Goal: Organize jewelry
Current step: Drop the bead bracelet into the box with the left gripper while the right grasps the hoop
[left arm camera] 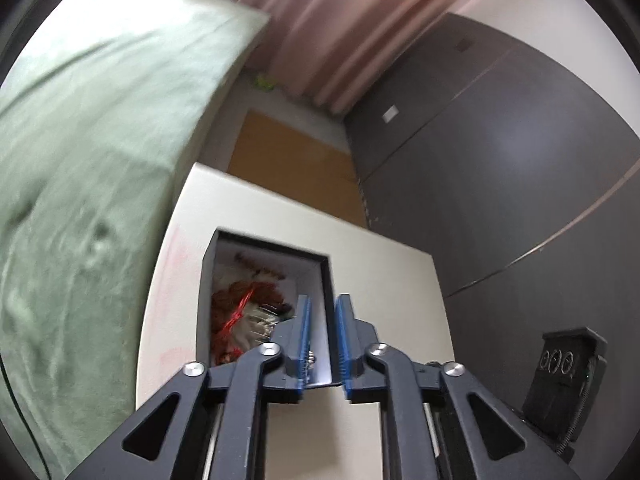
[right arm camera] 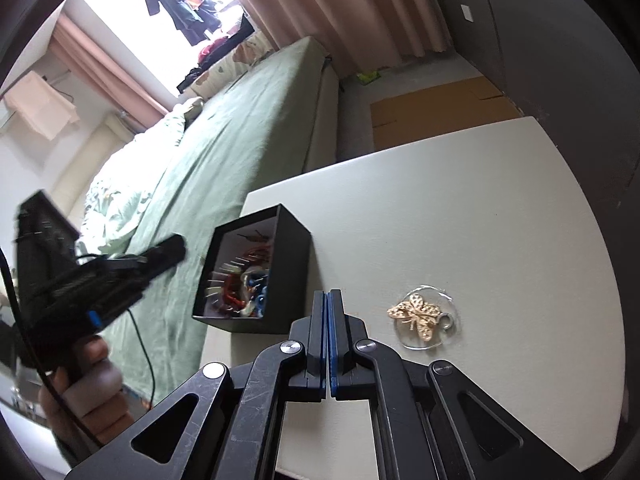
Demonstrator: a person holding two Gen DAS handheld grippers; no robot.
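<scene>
A box (right arm camera: 256, 272) stood on the table (right arm camera: 460, 208) near its left edge, with jewelry (right arm camera: 240, 292) piled inside. A brooch (right arm camera: 420, 316) lay on the table to the box's right, well apart. A bed (right arm camera: 224, 152) ran along the table's left side.

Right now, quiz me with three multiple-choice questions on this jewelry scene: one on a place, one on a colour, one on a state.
1. Where does the gold butterfly brooch lie?
A. inside the black box
B. on the white table, right of the box
C. on the bed

2. What colour is the jewelry box outside?
A. black
B. red
C. green

3. How do the right gripper jaws stand?
A. wide open
B. closed on the brooch
C. shut, holding nothing

Answers: B, the brooch rests on the bare table; A, its outer walls are black; C, the pads meet with nothing between.
</scene>
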